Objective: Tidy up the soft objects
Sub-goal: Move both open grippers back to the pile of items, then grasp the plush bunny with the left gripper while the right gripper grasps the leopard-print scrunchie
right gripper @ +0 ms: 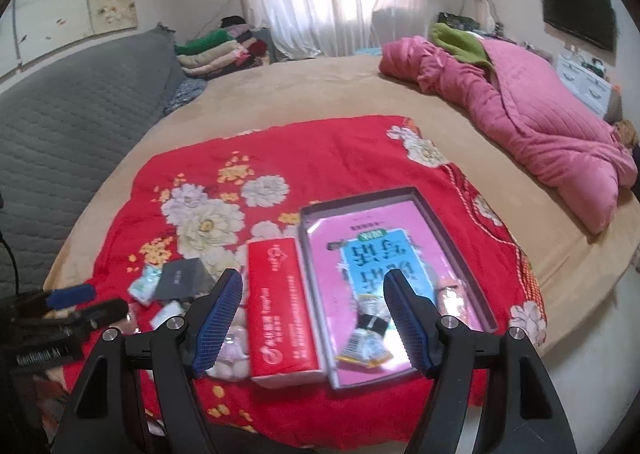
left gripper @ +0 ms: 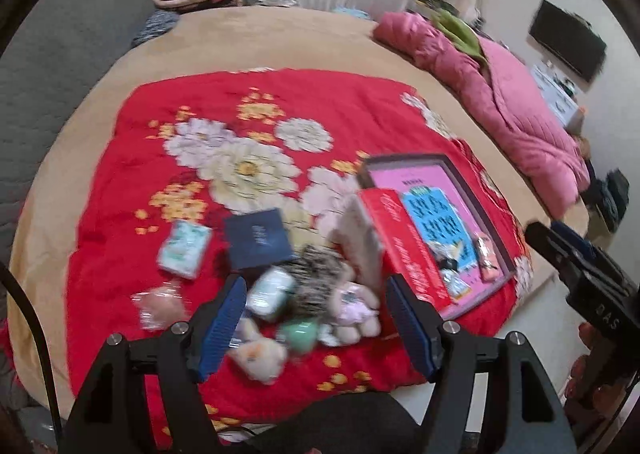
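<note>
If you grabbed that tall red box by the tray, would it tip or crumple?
The red box looks like thin card, so it probably dents under a hard squeeze. It lies flat on the soft blanket beside the tray, so tipping seems unlikely.

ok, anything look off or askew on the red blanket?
Yes. The red box leans tilted against the tray's near edge rather than lying flat. The soft toys sit in a jumbled heap beside it. Nothing looks spilled or damaged.
</note>
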{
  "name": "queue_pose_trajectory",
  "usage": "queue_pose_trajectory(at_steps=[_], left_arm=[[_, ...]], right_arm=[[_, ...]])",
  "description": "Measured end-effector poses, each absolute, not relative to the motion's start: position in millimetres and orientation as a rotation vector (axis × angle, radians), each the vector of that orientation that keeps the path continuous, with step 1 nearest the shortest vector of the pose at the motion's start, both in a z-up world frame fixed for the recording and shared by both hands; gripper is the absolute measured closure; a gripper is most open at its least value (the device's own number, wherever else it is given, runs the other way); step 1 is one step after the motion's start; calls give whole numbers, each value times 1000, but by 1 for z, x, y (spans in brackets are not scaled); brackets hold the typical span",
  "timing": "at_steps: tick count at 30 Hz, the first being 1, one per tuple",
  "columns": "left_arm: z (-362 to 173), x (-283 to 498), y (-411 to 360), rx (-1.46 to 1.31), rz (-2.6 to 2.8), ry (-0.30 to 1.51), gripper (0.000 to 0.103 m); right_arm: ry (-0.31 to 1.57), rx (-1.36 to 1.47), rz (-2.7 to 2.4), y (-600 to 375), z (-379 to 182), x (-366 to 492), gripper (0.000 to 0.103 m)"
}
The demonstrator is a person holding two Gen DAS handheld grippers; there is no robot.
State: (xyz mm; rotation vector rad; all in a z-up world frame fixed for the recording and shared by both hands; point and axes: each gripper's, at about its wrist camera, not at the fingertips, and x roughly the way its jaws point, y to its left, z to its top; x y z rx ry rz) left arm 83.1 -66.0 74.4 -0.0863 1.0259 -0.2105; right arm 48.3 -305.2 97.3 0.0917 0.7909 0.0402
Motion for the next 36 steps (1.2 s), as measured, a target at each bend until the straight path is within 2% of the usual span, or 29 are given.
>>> queue_pose_trajectory(at_steps=[7,14,25,36], left_arm=[[82,85,15,-153,-64,995,31],[60,73,58,-188,2,1037,31],[-8,54,43,-227,-94,1201,31],[-45,51,24,-280,-83,1305,31]], right_arm=[[786,44,109,-268,102,48,28],[813,-1,174,-234,92,51,28],[900,-56,253,-197,52,48,28],[964,-109,296,-178,19,46,28]])
